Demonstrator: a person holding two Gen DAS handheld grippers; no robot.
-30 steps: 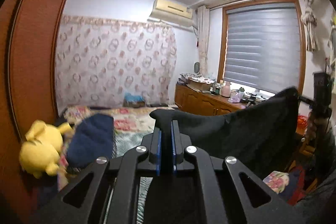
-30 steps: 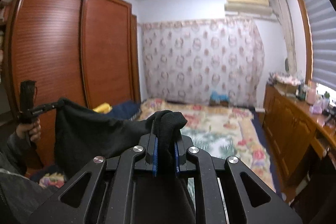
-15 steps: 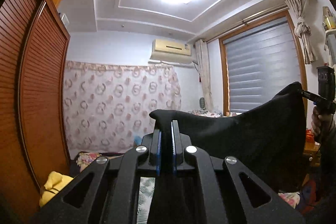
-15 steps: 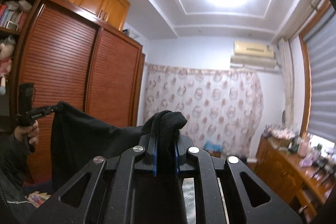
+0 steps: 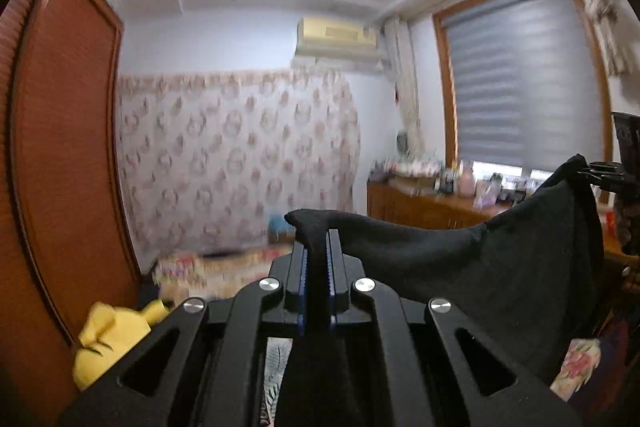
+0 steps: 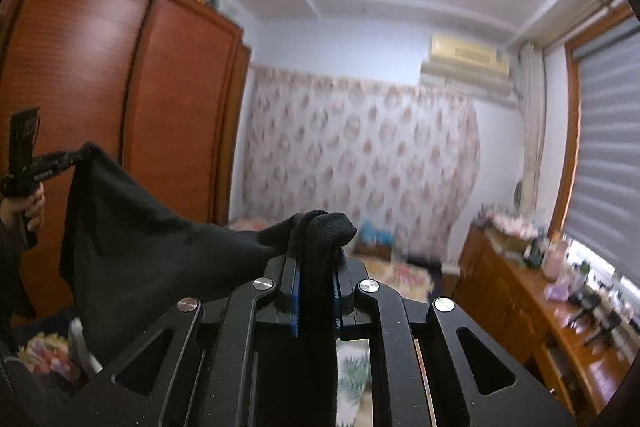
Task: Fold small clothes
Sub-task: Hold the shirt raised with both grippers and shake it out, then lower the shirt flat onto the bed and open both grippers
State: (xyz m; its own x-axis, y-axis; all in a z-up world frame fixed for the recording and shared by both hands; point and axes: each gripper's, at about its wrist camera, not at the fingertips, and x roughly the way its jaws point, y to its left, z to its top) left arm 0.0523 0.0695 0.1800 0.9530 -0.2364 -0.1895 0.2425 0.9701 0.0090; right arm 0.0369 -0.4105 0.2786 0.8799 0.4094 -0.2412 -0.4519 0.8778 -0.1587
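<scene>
A small black garment (image 5: 460, 267) hangs stretched in the air between both grippers. My left gripper (image 5: 316, 247) is shut on one corner of it. My right gripper (image 6: 316, 255) is shut on the other corner, and the cloth (image 6: 152, 247) sags away to the left. Each view shows the other gripper at its edge: the right one (image 5: 600, 173) at the far right of the left wrist view, the left one (image 6: 60, 161) at the far left of the right wrist view. Both are raised above the bed.
A floral bedspread (image 5: 224, 267) lies below. A yellow plush toy (image 5: 108, 339) sits at its left by the brown wardrobe (image 6: 112, 107). A wooden dresser (image 6: 560, 315) with clutter runs under the window at the right.
Both views tilted up toward the ceiling, then came partway back down. The garment stays stretched between the two shut grippers.
</scene>
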